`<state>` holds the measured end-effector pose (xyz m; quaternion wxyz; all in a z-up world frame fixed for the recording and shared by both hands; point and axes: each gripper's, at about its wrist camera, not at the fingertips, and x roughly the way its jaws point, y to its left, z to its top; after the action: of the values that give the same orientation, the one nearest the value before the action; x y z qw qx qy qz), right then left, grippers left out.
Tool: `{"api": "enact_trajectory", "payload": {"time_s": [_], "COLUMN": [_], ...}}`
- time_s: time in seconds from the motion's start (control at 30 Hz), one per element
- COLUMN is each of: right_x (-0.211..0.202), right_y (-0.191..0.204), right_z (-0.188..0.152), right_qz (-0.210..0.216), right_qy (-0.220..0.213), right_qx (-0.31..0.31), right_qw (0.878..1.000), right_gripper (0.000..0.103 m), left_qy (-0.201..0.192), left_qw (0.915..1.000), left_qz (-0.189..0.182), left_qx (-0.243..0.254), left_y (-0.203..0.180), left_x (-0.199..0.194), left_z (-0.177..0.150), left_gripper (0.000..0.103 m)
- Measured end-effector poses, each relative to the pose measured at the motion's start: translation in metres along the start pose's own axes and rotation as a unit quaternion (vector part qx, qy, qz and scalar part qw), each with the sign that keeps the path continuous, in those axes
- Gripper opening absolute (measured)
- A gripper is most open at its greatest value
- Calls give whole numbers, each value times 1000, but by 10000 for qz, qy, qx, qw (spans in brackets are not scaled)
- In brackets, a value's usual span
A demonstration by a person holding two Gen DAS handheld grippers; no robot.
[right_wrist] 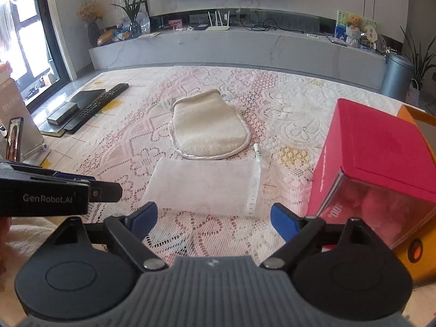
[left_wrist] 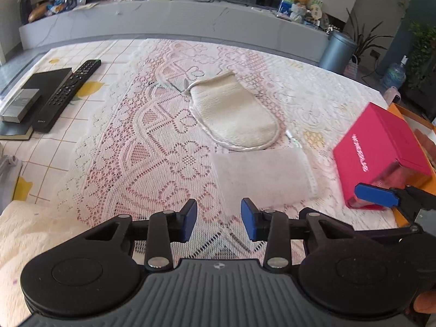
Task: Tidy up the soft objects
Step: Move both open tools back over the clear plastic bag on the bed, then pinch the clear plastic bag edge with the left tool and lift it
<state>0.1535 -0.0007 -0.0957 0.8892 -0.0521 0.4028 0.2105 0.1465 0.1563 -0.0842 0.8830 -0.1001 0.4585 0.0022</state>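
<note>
A cream fuzzy mitt (left_wrist: 234,114) lies flat on the lace tablecloth (left_wrist: 130,136); it also shows in the right wrist view (right_wrist: 211,128). In front of it lies a flat white rectangular cloth pouch (left_wrist: 261,175), also seen in the right wrist view (right_wrist: 204,184). My left gripper (left_wrist: 218,219) is open and empty, just short of the pouch's near left corner. My right gripper (right_wrist: 214,219) is open wider and empty, just short of the pouch's near edge. A cream fluffy cloth (left_wrist: 30,237) lies at the near left.
A red box (left_wrist: 381,150) with a clear front stands at the right, beside an orange box (right_wrist: 417,125). A black remote (left_wrist: 68,92), a dark book and a small silver box (left_wrist: 20,105) lie at the far left. A small white tube (right_wrist: 256,150) lies by the pouch.
</note>
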Motion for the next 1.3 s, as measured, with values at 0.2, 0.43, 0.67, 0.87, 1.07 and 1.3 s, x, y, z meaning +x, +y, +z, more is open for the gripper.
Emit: {"api": "enact_trajectory", "payload": {"time_s": [0.2, 0.43, 0.67, 0.87, 1.07, 1.3], "right_x": [33, 62, 72, 71, 49, 26], "right_y": [-2, -4, -14, -11, -13, -7], "right_z": [9, 10, 12, 11, 12, -8], "right_qz": [88, 109, 197, 211, 48, 48], "right_qy": [257, 593, 646, 585, 348, 490], "right_qx": [-144, -416, -295, -398, -194, -102], "right_qw": [9995, 9973, 9973, 9973, 9992, 9987], "right_gripper": [91, 86, 61, 59, 58, 50], "left_qy": [414, 771, 728, 699, 581, 820], "left_qw": [9988, 9960, 9949, 9950, 9956, 9877], "left_qz": [-172, -304, -497, -628, -396, -552], "left_qx": [-190, -328, -493, -338, -620, -1208], "left_y": [7, 8, 11, 5, 7, -3], "left_x": [35, 62, 68, 68, 52, 37], "left_z": [13, 15, 18, 19, 14, -9], "left_gripper": [44, 44, 44, 7, 3, 3]}}
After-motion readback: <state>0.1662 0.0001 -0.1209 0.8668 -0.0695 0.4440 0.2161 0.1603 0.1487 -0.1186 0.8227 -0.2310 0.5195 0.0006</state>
